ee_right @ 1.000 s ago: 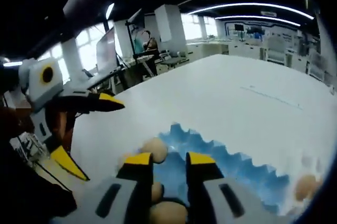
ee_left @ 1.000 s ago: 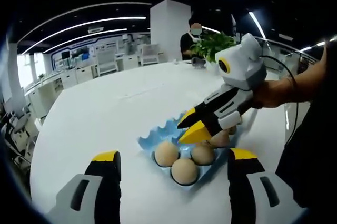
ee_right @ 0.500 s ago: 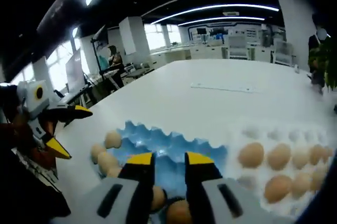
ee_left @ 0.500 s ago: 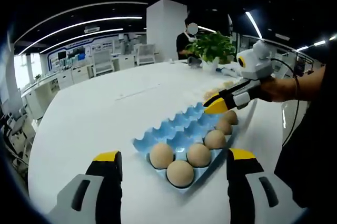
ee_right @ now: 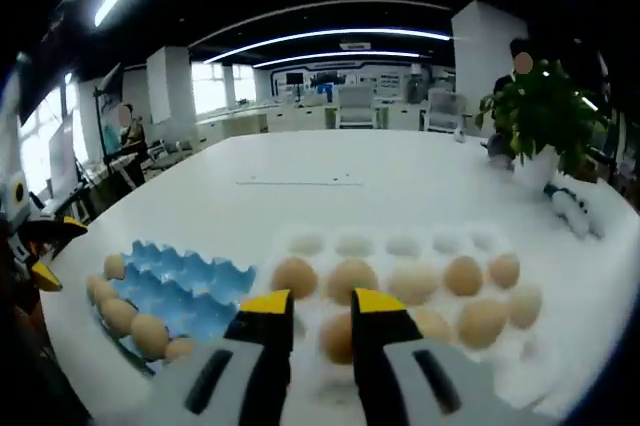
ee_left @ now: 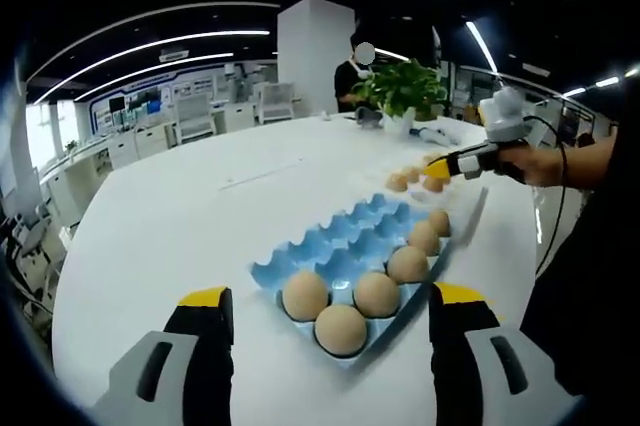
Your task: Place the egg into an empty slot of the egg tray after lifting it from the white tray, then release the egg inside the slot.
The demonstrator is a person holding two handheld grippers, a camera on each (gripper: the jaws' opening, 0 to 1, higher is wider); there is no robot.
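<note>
A blue egg tray (ee_left: 345,241) lies on the white table with several eggs (ee_left: 341,329) along its near and right edge. My left gripper (ee_left: 331,296) hangs just short of it, jaws spread wide with nothing between them. Beyond it a hand holds my right gripper (ee_left: 447,165) over the white tray (ee_left: 462,208), where more eggs (ee_left: 398,182) lie. In the right gripper view, the white tray (ee_right: 400,246) with several eggs (ee_right: 349,278) sits straight ahead. My right gripper (ee_right: 322,302) hovers over its near row, narrowly open and holding nothing. The blue tray (ee_right: 185,281) lies to the left, and the left gripper (ee_right: 45,251) shows at the left edge.
A potted plant (ee_left: 405,86) (ee_right: 540,111) stands at the table's far side, with a person (ee_left: 352,76) behind it. A small pale object (ee_right: 572,208) lies past the white tray. Bare tabletop (ee_left: 200,216) stretches left of the blue tray. Office desks fill the background.
My right gripper has drawn away from the blue tray and now sits over the white tray. The left gripper has stayed open and barely moved.
</note>
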